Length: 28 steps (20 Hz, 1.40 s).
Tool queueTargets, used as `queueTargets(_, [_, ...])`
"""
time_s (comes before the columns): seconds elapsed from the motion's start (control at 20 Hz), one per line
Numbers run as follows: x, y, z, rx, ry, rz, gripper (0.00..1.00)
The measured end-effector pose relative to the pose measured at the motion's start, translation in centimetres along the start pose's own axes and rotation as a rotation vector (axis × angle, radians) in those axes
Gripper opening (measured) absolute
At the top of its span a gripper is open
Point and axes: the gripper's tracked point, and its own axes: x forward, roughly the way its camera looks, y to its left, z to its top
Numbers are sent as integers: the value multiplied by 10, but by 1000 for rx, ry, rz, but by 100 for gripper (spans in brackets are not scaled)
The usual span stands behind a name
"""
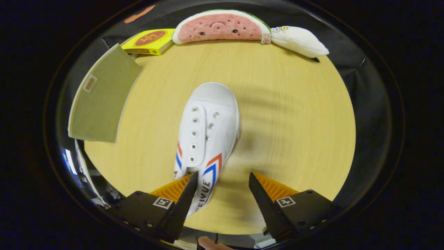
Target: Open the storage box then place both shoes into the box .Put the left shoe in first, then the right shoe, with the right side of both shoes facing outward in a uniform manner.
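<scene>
Currently I read the gripper [223,180] as wide open, holding nothing: fingers stand well apart w/ bare tabletop between the tips. White canvas shoe [207,139] lies on the round wooden table [295,121], toe pointing away from me, heel end toward the fingers. Left fingertip [189,189] overlaps the shoe's heel portion; I cannot tell whether it touches the shoe or sits just above it. Right finger is apart from the shoe, over bare wood. Shoe's rear is cut off behind the left finger, so heel and opening are hidden. Red/blue stripes and lettering show on its side; no laces in the eyelets. Olive-green flat panel [100,100] sits at the table's edge, left of the shoe and well apart from it; could be the storage box or its lid, cannot confirm, since only one face shows and its lower part runs off the table edge. Beyond the shoe, at the far rim: yellow box [149,41], watermelon plush [218,27], white plush [300,41], in a row. Plush details too small to make out.
</scene>
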Motion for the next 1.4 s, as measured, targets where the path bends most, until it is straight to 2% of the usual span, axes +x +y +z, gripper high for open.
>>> queueTargets(0.1, [5,9,-2,20,7,42,84])
queueTargets(0.15, [8,19,-3,43,22,90,67])
queueTargets(0.25, [10,21,-1,87,27,113,31])
queueTargets(0.3, [11,21,-2,76,21,121,30])
queueTargets(0.4, [11,20,-4,73,24,140,21])
queueTargets(0.5, [12,14,-4,81,17,153,22])
queueTargets(0.6, [14,18,-6,192,45,196,3])
queueTargets(0.7, [9,18,-1,218,43,223,1])
queueTargets(1.05, [-5,26,-3,328,34,314,0])
queueTargets(1.2, [-18,26,0,348,9,307,0])
queueTargets(1.4, [-58,42,16,367,-39,327,0])
